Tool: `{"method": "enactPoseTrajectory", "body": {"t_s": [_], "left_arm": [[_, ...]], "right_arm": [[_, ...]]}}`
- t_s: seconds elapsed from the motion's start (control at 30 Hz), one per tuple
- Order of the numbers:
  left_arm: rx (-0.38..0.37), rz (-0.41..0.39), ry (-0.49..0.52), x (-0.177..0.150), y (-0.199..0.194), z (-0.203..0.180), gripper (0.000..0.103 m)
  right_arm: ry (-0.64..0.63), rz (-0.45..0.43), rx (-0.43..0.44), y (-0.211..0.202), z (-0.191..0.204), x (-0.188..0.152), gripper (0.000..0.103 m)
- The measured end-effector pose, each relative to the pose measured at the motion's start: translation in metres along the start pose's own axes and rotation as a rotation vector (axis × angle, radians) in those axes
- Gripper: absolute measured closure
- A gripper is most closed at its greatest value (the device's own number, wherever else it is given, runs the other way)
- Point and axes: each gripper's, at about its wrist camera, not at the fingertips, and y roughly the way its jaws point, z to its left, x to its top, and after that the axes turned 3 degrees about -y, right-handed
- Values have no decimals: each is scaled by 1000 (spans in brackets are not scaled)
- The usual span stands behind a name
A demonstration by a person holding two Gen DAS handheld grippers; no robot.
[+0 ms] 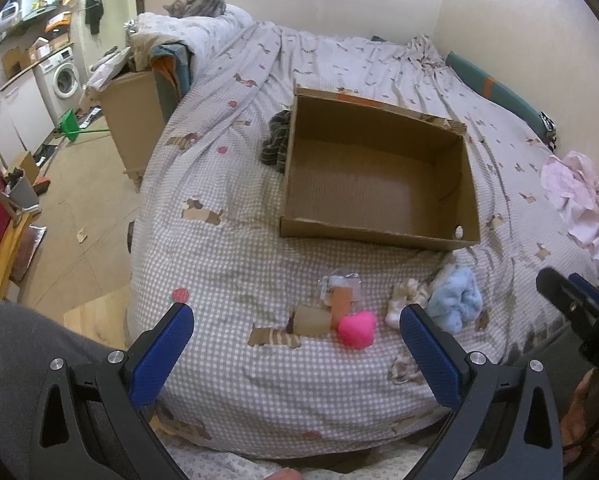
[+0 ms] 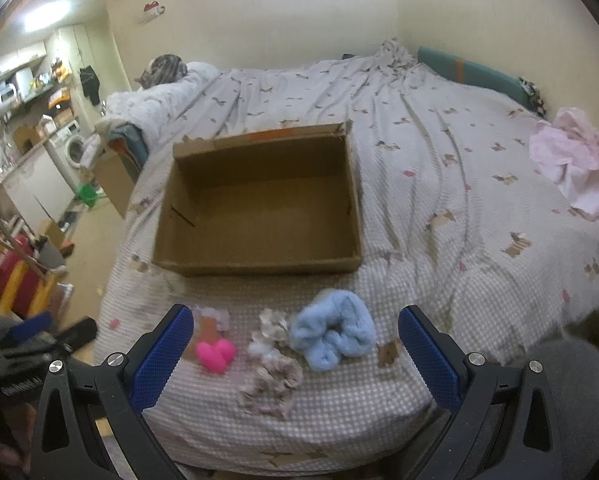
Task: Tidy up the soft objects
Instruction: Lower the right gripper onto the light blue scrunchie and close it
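**Both claws wide apart, nothing held**

My left gripper (image 1: 295, 338) hovered over the pink heart (image 1: 357, 329); only that view showed the dark cloth (image 1: 276, 142) beside the cardboard box (image 1: 379, 236). My right gripper (image 2: 295, 338) hung above the fluffy blue scrunchie (image 2: 333, 330) and beige scrunchie (image 2: 271, 386), on the bed (image 2: 439, 240) near the box.

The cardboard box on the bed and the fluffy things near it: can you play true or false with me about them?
1. The cardboard box has nothing in it. True.
2. The blue scrunchie is inside the box. False: it lies on the bedspread, in front of the box.
3. The right tongs are open. True.
4. The pink heart is held by the left tongs. False: it lies loose on the bedspread.
5. A cat is curled up on the floor. False: it lies on bedding at the bed's far end.
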Motion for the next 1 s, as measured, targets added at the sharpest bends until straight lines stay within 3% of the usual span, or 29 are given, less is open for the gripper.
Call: {"method": "enactPoseTrajectory", "body": {"t_s": [0.2, 0.43, 0.6, 0.77, 1.0], "left_arm": [[16, 19, 21, 28, 8, -4, 0], [28, 167, 21, 52, 52, 1, 0], [23, 238, 6, 57, 80, 3, 0], [11, 313, 8, 45, 107, 5, 0], [-22, 298, -25, 38, 118, 1, 0]], "right_arm": [[35, 43, 27, 13, -8, 27, 0], [143, 194, 66, 56, -34, 35, 0], [189, 338, 38, 97, -51, 27, 0], [211, 365, 14, 118, -60, 17, 0], [289, 437, 69, 149, -83, 2, 0]]}}
